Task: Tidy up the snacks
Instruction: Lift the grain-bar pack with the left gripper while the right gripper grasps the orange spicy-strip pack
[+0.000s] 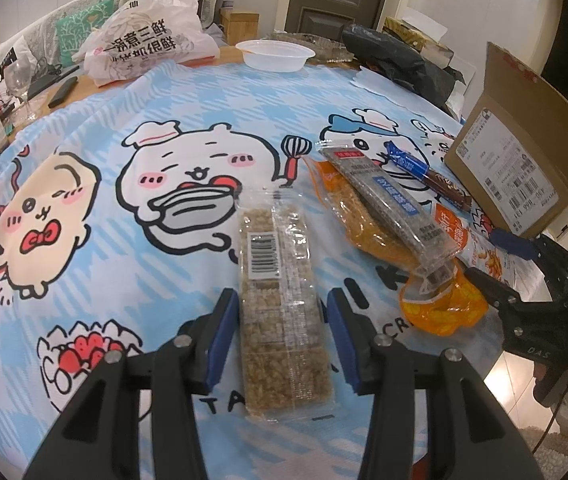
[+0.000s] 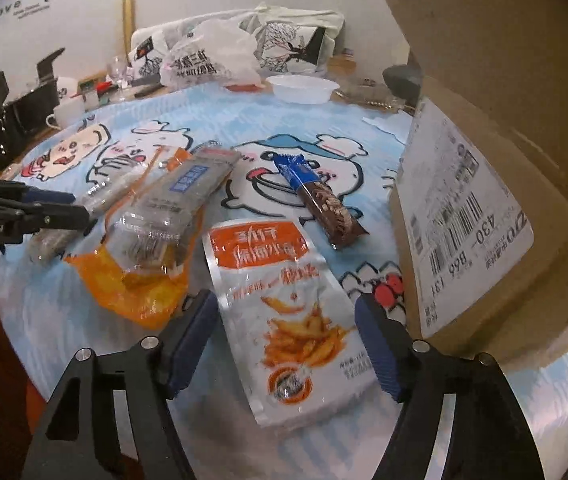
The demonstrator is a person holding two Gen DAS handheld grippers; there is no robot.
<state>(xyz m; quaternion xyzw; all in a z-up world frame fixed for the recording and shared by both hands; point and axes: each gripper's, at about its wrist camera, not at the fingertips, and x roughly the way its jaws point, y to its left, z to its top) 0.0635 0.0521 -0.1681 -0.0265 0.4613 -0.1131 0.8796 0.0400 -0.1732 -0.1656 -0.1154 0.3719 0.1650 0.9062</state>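
Observation:
In the left wrist view my left gripper (image 1: pixel 282 336) is open, its blue pads on either side of a clear-wrapped grain bar (image 1: pixel 280 308) lying on the cartoon tablecloth (image 1: pixel 84 168). To its right lie an orange snack bag (image 1: pixel 436 304), a grey seaweed pack (image 1: pixel 388 204) on top of it, and a blue-brown wafer bar (image 1: pixel 428 178). In the right wrist view my right gripper (image 2: pixel 286 340) is open around a white and orange fish-snack pouch (image 2: pixel 284 312). The cardboard box (image 2: pixel 496 168) stands open just to its right.
A white plastic bowl (image 1: pixel 274 54) and a white shopping bag (image 1: pixel 152 36) sit at the far side of the table. Black plastic bags (image 1: pixel 400 60) lie at the back right. A wine glass (image 1: pixel 18 80) and clutter stand at the left edge.

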